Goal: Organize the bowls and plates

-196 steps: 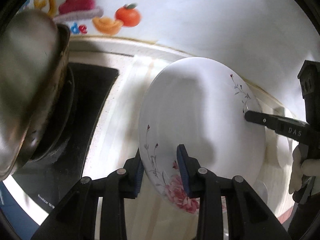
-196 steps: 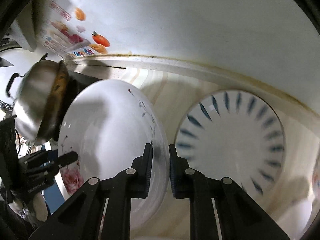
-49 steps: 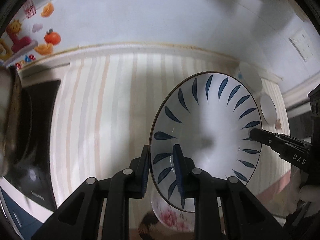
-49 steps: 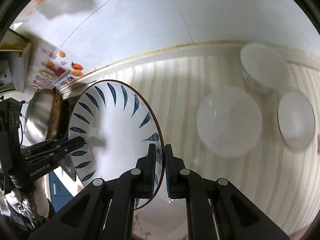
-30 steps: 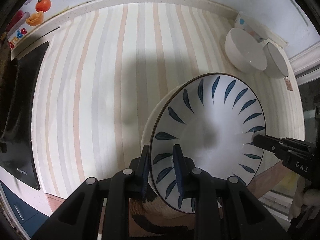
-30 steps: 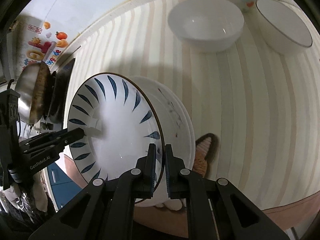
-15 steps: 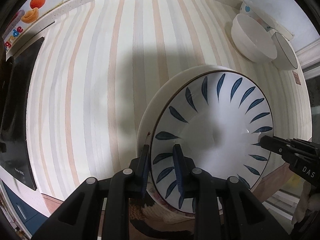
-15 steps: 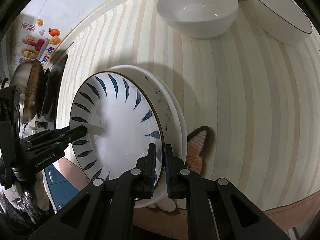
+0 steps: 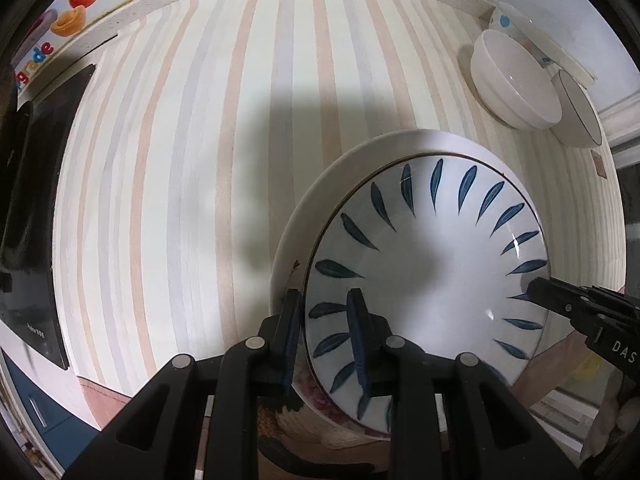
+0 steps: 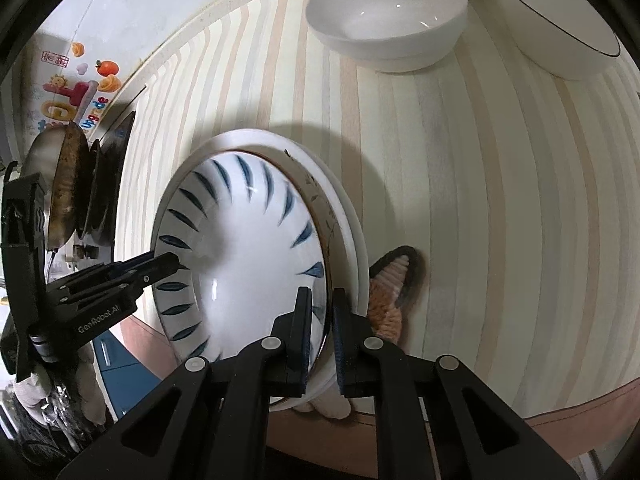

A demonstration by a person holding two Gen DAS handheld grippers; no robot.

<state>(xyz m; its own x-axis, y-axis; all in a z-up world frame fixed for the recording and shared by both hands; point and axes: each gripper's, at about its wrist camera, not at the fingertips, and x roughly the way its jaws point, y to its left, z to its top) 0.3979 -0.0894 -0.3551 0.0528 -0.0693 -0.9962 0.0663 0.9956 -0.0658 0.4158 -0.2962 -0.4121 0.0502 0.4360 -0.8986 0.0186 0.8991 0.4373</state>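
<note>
- White round ceramic plate with dark blue leaf strokes round its rim [image 9: 432,268] [image 10: 244,256]: held between both grippers, tilted, directly over the white plate stack; whether it touches the stack cannot be told.
- Stack of white round plates with a floral print [image 9: 304,216] [image 10: 340,216]: lies on the striped counter, showing as a white crescent behind the blue-leaf plate; a pink flower print peeks out at the near edge in the left wrist view.
- Left gripper, black two-finger tool with blue pads [image 9: 325,328] [image 10: 170,262]: fingers narrowed onto one edge of the blue-leaf plate, one pad on its face, the other behind the rim.
- Right gripper, black two-finger tool [image 10: 320,316] [image 9: 534,290]: fingers narrowed onto the opposite edge of the blue-leaf plate, the rim between its pads.
- Counter top with pale beige, grey and peach stripes [image 9: 180,168] [image 10: 500,200]: carries the plate stack near its front edge.
- Plain white round bowl [image 9: 516,88] [image 10: 388,20]: upright on the counter, well beyond the blue-leaf plate, towards the wall.
- White bowl with a thin dark rim line [image 9: 576,116] [image 10: 560,28]: just beside the plain white bowl.
- White bowl with coloured dots [image 9: 516,28]: behind the plain white bowl, against the wall.
- Metal pan with a browned inside [image 10: 60,184]: on a black cooktop [image 9: 36,184], well apart from the blue-leaf plate.
- Orange and brown fuzzy slipper [image 10: 392,284]: below the counter edge, just past the plate stack.
</note>
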